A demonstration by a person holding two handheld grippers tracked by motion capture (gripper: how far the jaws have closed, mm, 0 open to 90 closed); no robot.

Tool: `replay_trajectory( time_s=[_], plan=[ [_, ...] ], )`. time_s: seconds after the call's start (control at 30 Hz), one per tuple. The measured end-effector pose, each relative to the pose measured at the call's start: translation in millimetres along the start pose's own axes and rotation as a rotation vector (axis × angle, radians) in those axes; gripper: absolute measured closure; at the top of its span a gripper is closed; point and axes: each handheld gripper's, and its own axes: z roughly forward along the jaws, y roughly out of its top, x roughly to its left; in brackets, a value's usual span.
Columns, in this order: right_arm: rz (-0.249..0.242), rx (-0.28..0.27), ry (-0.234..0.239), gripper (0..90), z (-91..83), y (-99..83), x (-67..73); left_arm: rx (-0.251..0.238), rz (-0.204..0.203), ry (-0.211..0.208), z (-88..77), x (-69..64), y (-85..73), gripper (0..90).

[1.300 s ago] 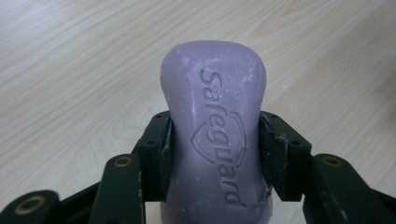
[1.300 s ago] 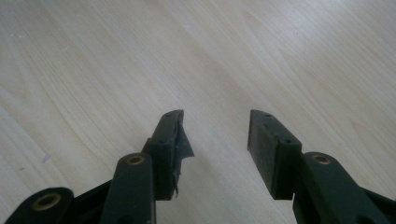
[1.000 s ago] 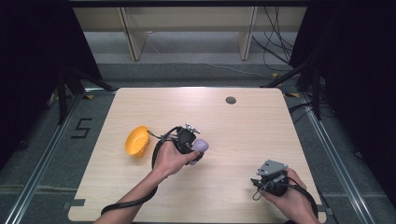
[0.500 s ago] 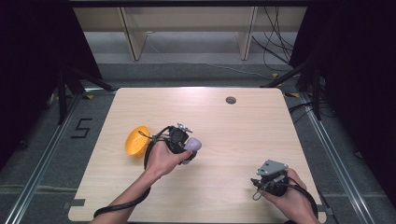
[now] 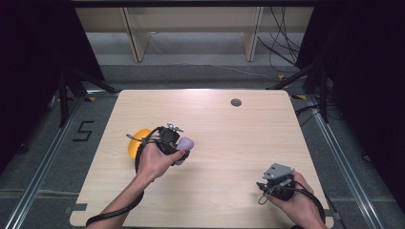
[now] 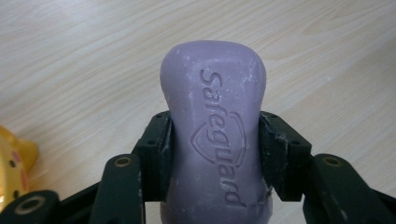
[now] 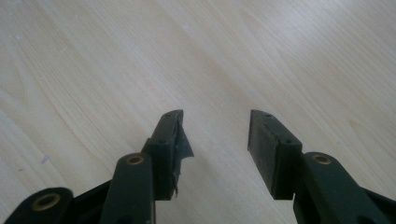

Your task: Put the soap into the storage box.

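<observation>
A purple bar of soap (image 6: 215,126) stamped "Safeguard" sits clamped between both pads of my left gripper (image 6: 215,135), its rounded end sticking out past the jaws. From above, that left gripper (image 5: 177,148) holds the soap (image 5: 185,142) over the table's left half, just right of a yellow-orange dish (image 5: 136,143). An edge of the yellow dish (image 6: 13,158) shows at the left border of the left gripper view. My right gripper (image 7: 215,135) is open over bare wood with nothing between its jaws. It rests near the table's front right corner (image 5: 272,183).
The light wooden table (image 5: 229,129) has a round grey cable hole (image 5: 236,102) near its far edge. Dark floor, metal rails and shelf legs surround it. A cable trails from the left gripper off the front edge.
My left gripper has carried the soap to the left, closer to the yellow dish. The right gripper has stayed in place.
</observation>
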Motion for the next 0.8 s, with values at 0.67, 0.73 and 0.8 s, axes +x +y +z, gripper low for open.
replay_trajectory(
  time_s=[0.67, 0.73, 0.8],
  plan=[
    [-0.001, 0.000, 0.003, 55.6, 0.2, 0.1, 0.2, -0.051, -0.079, 0.081, -17.4, 30.0, -7.1, 48.6],
    [-0.002, 0.001, 0.004, 55.6, 0.2, 0.2, 0.3, -0.050, -0.083, 0.085, -18.4, 31.7, -7.2, 48.6],
    [0.000, 0.001, 0.003, 55.6, 0.1, 0.3, 0.3, -0.046, -0.091, 0.090, -20.1, 34.7, -7.4, 48.6]
  ],
)
